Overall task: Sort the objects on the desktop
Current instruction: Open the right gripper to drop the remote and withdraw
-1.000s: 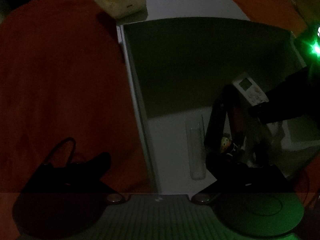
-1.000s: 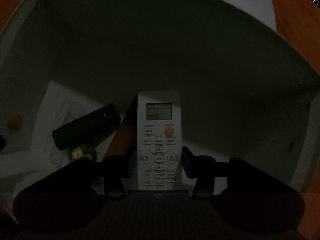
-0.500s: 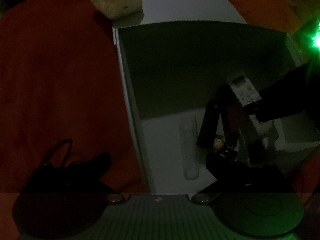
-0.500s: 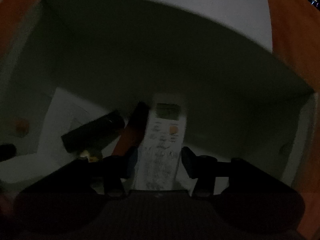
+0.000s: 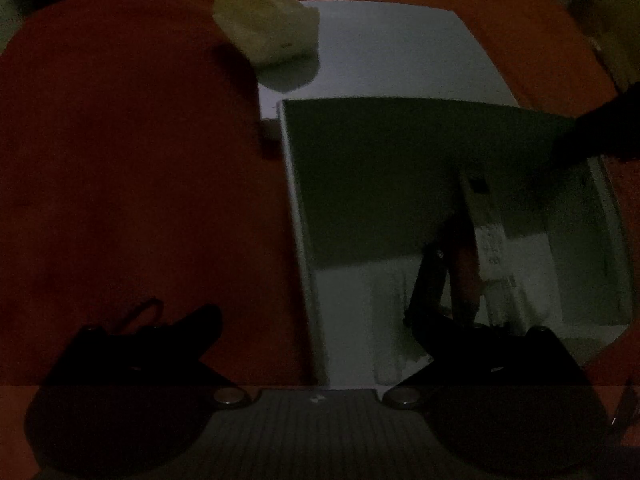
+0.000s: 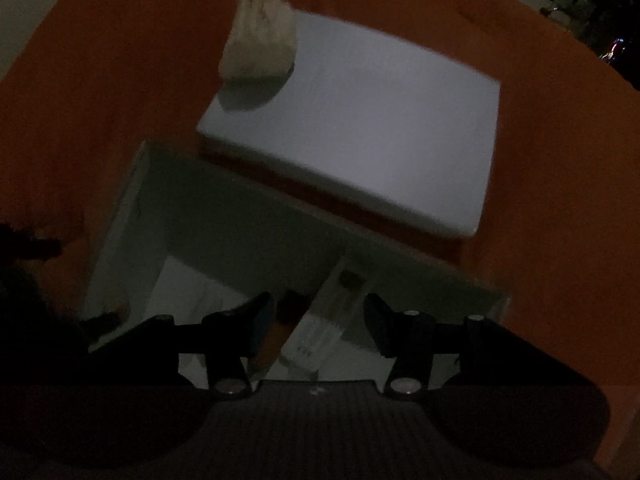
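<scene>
In the left wrist view, the left gripper hangs with its fingers spread wide and empty, straddling the wall of the white box on the orange cloth. In the right wrist view, the right gripper, jaws just opened and holding nothing, hovers above the box, where the white remote leans inside; the lid lies beyond.
</scene>
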A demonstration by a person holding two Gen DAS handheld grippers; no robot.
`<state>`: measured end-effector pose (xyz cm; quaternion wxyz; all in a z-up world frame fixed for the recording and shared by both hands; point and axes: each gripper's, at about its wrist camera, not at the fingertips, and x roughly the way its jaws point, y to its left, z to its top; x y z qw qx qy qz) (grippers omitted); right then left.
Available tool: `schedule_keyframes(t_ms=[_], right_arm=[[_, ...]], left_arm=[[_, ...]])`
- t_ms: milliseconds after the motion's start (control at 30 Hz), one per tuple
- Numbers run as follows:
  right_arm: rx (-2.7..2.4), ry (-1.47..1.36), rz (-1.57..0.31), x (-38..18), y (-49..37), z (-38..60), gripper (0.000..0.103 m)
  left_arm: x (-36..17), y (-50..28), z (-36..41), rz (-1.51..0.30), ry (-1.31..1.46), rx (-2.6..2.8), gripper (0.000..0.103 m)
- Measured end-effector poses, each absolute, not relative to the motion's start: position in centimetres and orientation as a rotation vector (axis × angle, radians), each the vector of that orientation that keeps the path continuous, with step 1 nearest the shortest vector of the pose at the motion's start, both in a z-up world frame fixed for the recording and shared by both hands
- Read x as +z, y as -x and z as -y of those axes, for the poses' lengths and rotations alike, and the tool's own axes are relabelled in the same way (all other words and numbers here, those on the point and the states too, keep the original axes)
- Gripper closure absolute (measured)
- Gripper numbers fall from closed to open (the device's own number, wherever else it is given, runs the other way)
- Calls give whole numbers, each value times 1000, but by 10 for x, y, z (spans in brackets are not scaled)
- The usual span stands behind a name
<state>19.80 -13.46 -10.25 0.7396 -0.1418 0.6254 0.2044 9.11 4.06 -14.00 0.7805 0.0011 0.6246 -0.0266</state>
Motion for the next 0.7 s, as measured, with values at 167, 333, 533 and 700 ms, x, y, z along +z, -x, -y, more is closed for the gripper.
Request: schedule_keyframes(t_ms=[167, 333, 533, 700], right_arm=[[440, 301, -1332, -77, -232, 111, 47], [449, 334, -1281, -60, -262, 87, 45], [460, 262, -1203, -80, -291, 52, 43], [453, 151, -1170, -108, -316, 31, 41]], left_arm=[[-139, -95, -48, -1367, 49, -61, 0], [-137, -98, -52, -1378, 82, -71, 0], [-136, -104, -60, -1375, 99, -55, 0], [-142, -109, -71, -1384, 124, -22, 0]])
